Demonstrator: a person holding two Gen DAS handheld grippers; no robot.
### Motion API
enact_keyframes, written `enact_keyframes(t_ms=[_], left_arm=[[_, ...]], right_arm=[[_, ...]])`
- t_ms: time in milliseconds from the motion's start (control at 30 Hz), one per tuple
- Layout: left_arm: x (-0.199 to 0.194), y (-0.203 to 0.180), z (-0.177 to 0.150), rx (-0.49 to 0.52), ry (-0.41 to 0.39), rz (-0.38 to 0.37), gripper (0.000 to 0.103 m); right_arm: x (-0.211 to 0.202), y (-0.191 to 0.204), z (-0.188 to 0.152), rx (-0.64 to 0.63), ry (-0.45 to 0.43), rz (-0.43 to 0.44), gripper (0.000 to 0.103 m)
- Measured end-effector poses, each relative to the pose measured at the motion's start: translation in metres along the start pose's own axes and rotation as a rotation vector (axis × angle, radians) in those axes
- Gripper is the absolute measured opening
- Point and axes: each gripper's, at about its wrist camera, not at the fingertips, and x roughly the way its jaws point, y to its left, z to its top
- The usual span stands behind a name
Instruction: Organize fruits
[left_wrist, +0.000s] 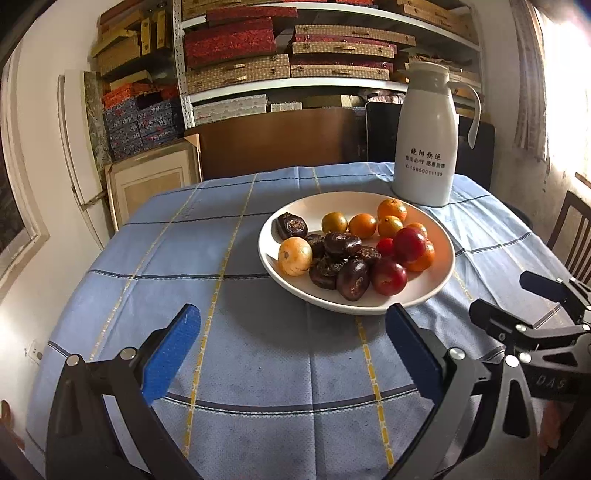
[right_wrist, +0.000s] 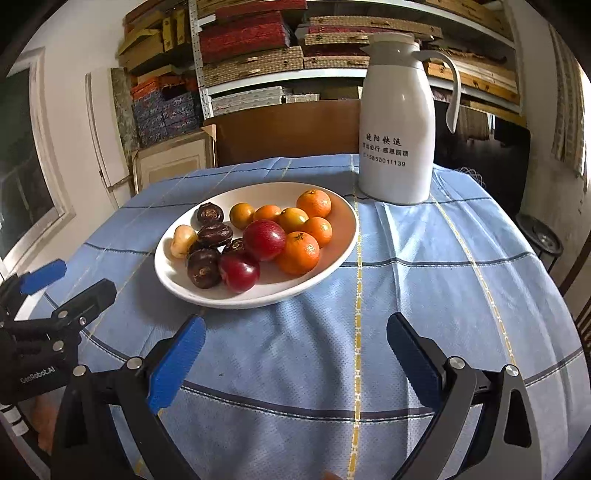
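A white plate (left_wrist: 428, 288) (right_wrist: 173, 280) stands on the blue checked tablecloth (left_wrist: 229, 354) (right_wrist: 424, 295). It holds several mandarins (left_wrist: 391, 209) (right_wrist: 297, 253), two red plums (left_wrist: 409, 244) (right_wrist: 264, 240), several dark brown water chestnuts (left_wrist: 342, 244) (right_wrist: 203, 267) and one pale yellow fruit (left_wrist: 294, 256) (right_wrist: 183, 240). My left gripper (left_wrist: 295, 326) (right_wrist: 81, 280) hovers open just short of the plate's near rim, with nothing between its blue pads. To the plate's right my right gripper (right_wrist: 295, 326) (left_wrist: 506, 297) is open too, over bare cloth and holding nothing.
A white thermos jug (left_wrist: 424, 147) (right_wrist: 397, 129) with printed text stands behind the plate at the table's far edge. Shelves of stacked boxes (left_wrist: 280, 55) fill the back wall. A wooden chair (left_wrist: 572, 236) stands at the right.
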Motion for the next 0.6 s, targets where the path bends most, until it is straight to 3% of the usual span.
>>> enact_keyframes(t_ms=[367,600], left_arm=[[-0.0070,-0.0032,-0.0003,0.011,-0.019,0.054,0.098],[-0.0087,-0.0046,-0.0011,0.011,-0.006,0.044,0.098]], right_arm=[[-0.0055,0.0074,-0.0020,-0.021,-0.009,0.009,0.099],[-0.0050,0.0075,-0.0022,-0.018,-0.005,0.015,0.099]])
